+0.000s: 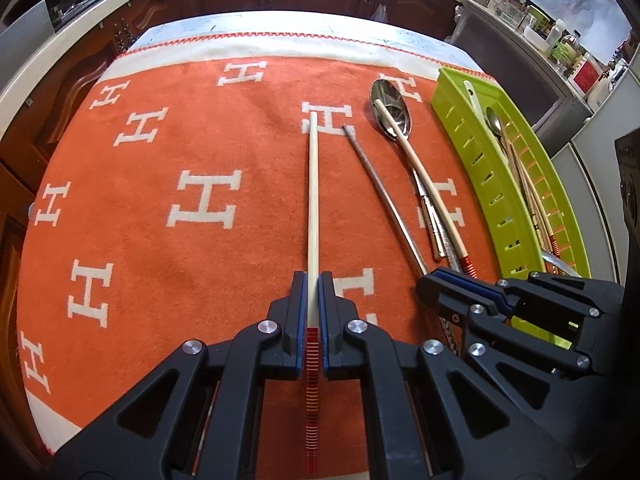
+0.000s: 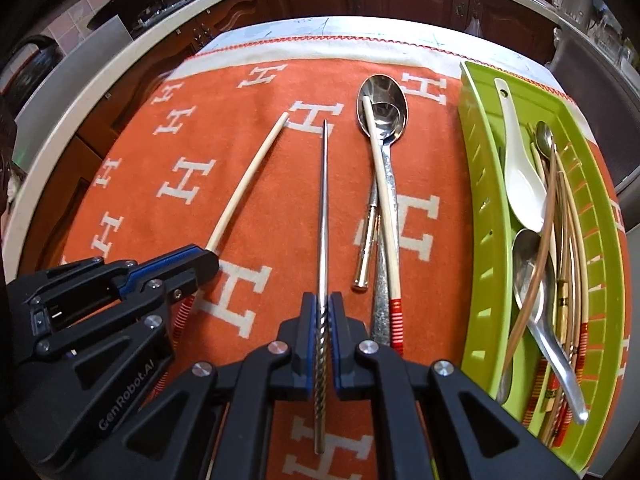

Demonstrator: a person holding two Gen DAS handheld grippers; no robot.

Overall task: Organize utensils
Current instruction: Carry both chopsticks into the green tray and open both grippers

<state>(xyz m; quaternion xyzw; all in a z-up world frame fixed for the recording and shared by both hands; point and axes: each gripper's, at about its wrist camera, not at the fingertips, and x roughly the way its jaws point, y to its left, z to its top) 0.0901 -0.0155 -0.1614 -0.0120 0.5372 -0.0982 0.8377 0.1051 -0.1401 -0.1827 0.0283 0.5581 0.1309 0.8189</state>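
Observation:
My left gripper (image 1: 313, 278) is shut on a pale wooden chopstick (image 1: 313, 200) with a red-striped end; the stick points away over the orange cloth. In the right wrist view that gripper (image 2: 210, 258) shows at the lower left, still pinching the wooden chopstick (image 2: 244, 188). My right gripper (image 2: 324, 298) is shut on a metal chopstick (image 2: 324, 208) with a twisted handle; it appears as the black gripper (image 1: 430, 276) on the metal chopstick (image 1: 380, 188) in the left wrist view. A large steel spoon (image 2: 382, 104), another wooden chopstick (image 2: 384, 200) and a short metal piece (image 2: 368, 244) lie together on the cloth.
A green slotted tray (image 2: 480, 208) at the right holds a white ceramic spoon (image 2: 518, 176), steel spoons and several chopsticks. The orange cloth (image 1: 180, 152) with white H marks covers the table. Dark wooden cabinets and a countertop run behind the table's far edge.

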